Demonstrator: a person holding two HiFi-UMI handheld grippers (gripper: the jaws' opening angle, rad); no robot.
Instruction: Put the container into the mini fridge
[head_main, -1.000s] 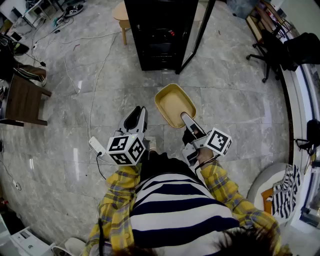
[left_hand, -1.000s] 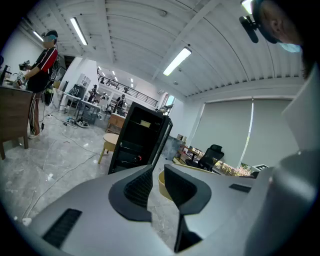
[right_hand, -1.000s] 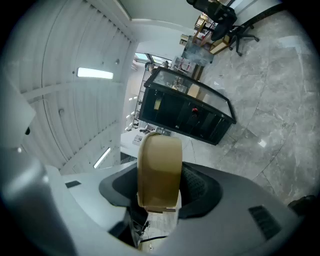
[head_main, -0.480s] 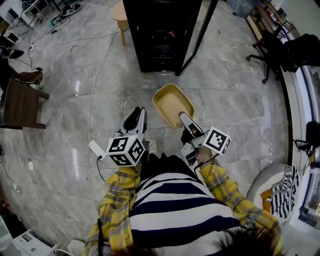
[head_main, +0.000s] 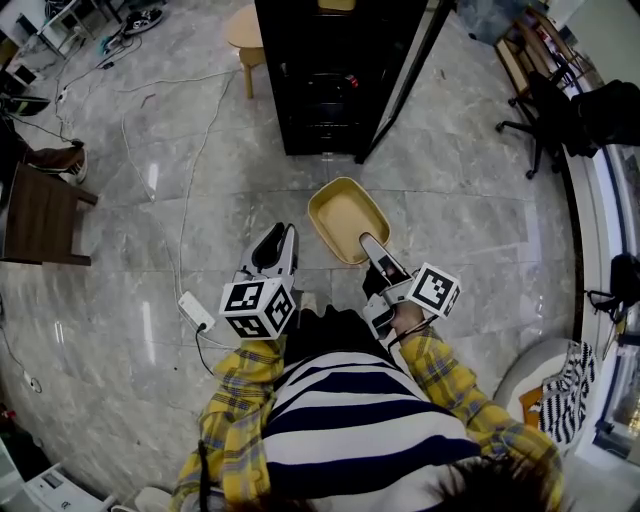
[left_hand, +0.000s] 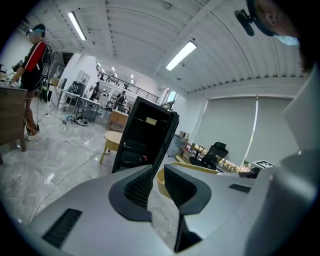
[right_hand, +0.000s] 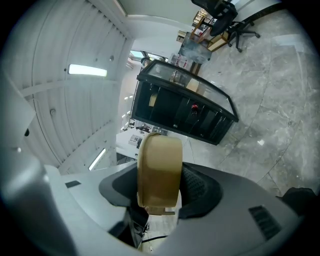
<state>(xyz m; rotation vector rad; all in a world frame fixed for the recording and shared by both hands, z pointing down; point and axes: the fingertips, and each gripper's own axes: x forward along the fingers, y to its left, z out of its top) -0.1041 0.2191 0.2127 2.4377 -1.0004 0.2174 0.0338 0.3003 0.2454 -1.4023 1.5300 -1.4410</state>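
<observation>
Container (head_main: 343, 212): one, a tan tub with rounded corners, mouth up, nothing in it. It is held off the floor, in front of the fridge (head_main: 320, 90) and outside it.

Right gripper (head_main: 372, 246): clamped on the tub's near end wall. One jaw reaches inside the tub and the other sits outside it. In the right gripper view the tan wall fills the gap, with a pad against each side.

Left gripper (head_main: 274, 248): jaws a little apart with nothing between them. It is beside the tub on the left and not touching it. In the left gripper view the tub's rim shows past the jaw tips.

Fridge: one, black, standing on the grey stone floor. Its door (head_main: 404, 72) is swung open to the right of the head view. The inside is dark. A small tan item (head_main: 335, 4) sits high up in it and a red spot shows on a lower level; I cannot make out anything else in there.

Other counts: one round stool (head_main: 243, 28) to the left of the fridge, and one white power strip (head_main: 197, 310) on the floor near the left gripper.
</observation>
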